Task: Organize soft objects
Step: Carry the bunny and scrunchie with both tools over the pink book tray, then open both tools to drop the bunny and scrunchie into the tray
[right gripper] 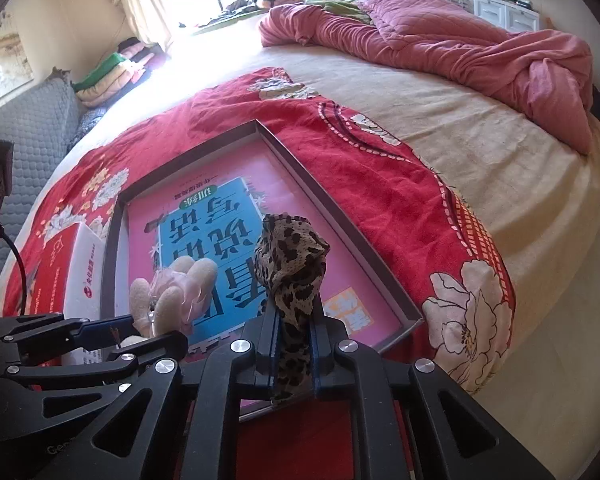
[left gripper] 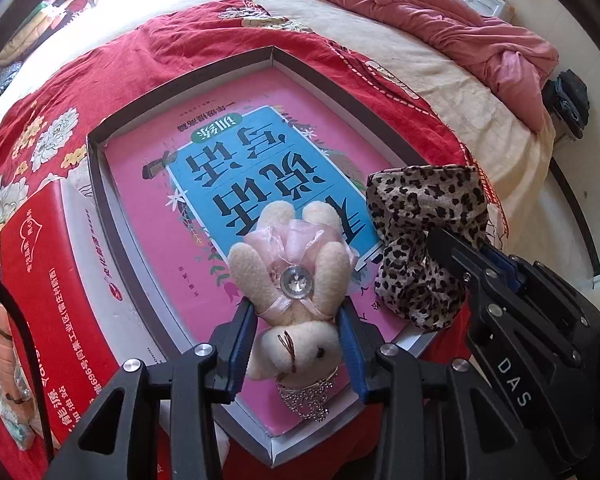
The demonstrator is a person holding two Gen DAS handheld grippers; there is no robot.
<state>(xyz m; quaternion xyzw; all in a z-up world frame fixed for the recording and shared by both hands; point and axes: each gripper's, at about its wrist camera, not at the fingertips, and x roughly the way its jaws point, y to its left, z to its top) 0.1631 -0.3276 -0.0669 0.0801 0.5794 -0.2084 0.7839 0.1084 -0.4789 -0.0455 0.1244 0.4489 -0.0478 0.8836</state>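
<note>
You have two grippers over one shallow grey tray (left gripper: 112,216) on the bed, and each holds one soft thing. Your left gripper (left gripper: 298,332) has its two blue-padded fingers (left gripper: 242,344) closed partway on the neck and shoulders of one cream plush bunny (left gripper: 296,280); the toy lies head toward the camera, with its feet toward twelve o'clock, a single round clear button on its chest, pink gauze round its body and a small beaded trinket under its head. It hangs low over the near end of the tray, above the one pink-and-blue book (left gripper: 228,168) that fills the tray floor; you cannot tell whether it touches the book. Your right gripper (right gripper: 294,352) has its fingers (right gripper: 268,344) drawn narrow, with the tail of one leopard-print fabric piece (right gripper: 290,264) between the pads, its bunched top standing up toward twelve o'clock. In the left wrist view that cloth (left gripper: 424,240) sits at three o'clock of the bunny, over the tray's right near corner. At nine o'clock of the tray stands one red and white carton (left gripper: 56,280), touching the tray's wall. Under both lies one red floral cloth (right gripper: 380,184), and toward one o'clock one rumpled pink quilt (right gripper: 440,48) is heaped on the cream mattress.
</note>
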